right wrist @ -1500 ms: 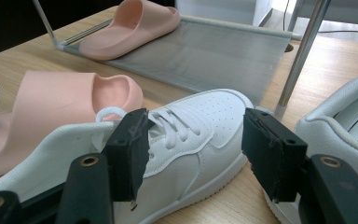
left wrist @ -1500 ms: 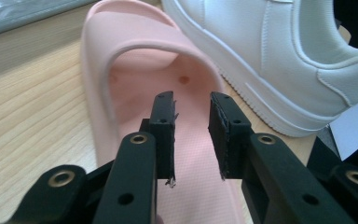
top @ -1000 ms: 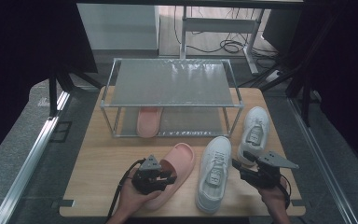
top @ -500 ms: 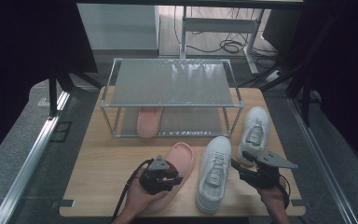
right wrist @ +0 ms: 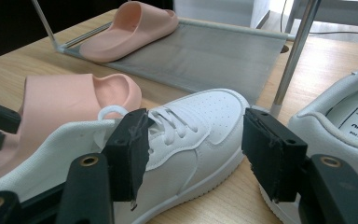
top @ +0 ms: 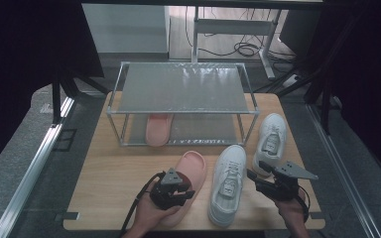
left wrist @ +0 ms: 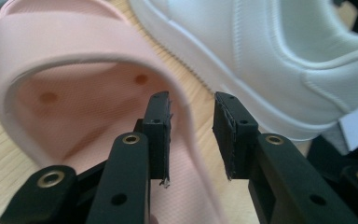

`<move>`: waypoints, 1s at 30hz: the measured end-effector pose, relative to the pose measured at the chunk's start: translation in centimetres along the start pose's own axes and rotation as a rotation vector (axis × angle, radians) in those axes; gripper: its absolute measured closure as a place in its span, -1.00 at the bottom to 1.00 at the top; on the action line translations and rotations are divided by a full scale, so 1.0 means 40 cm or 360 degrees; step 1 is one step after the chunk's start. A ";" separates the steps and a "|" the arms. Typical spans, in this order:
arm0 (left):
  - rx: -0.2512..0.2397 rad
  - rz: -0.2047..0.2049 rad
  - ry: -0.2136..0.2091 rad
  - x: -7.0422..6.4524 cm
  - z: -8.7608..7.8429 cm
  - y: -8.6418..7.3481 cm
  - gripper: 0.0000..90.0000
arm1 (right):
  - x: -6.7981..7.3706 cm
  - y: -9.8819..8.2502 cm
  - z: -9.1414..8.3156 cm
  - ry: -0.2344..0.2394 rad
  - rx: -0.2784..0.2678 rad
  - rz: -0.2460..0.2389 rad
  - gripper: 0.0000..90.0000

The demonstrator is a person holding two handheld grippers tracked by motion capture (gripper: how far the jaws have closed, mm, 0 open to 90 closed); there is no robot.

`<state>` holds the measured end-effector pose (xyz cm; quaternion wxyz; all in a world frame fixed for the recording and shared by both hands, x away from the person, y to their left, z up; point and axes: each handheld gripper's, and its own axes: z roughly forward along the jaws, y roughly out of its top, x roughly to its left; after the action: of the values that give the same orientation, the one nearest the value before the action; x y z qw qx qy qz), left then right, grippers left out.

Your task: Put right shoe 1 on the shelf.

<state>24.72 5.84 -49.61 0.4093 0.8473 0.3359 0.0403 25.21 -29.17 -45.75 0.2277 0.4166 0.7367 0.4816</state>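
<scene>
The left claw hung low over the heel end of the pink slide sandal that lay on the wooden surface, its toe pointing toward the rack. In the left gripper view its jaws stood partly apart: one pad sat inside the sandal, just below the strap's edge, the other outside over the sandal's side rim, so the rim ran up between them. A clear gap showed between the pads, and neither pressed on the rim. A second pink slide rested on the lower shelf of the metal shoe rack, at the shelf's left end, well apart from the first.

Just beside the sandal on the surface lay a white sneaker, toe toward the rack, and a second white sneaker lay farther right, near the rack's front right leg. The right claw was held near the first sneaker's right side, between the two sneakers. In the right gripper view its jaws stood wide, with the laced front of the first sneaker seen beyond the gap and nothing gripped.
</scene>
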 end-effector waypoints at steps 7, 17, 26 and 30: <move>0.0079 0.0022 0.0042 0.000 0.048 0.018 0.49 | 0.002 0.000 0.004 0.0005 0.0011 -0.0006 -0.07; 0.0098 0.0016 0.0098 0.004 0.073 0.037 0.81 | 0.001 -0.002 0.005 0.0003 0.0011 -0.0004 -0.07; 0.0021 -0.0017 0.0151 0.018 0.033 0.041 0.89 | 0.000 -0.002 0.005 0.0002 0.0013 -0.0003 -0.07; -0.0030 -0.0027 0.0162 0.019 0.013 0.049 0.89 | 0.000 -0.002 0.005 0.0002 0.0015 -0.0002 -0.07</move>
<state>26.53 5.11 -48.71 0.3999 0.8375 0.3631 0.0831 25.33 -29.07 -45.90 0.2255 0.4168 0.7393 0.4783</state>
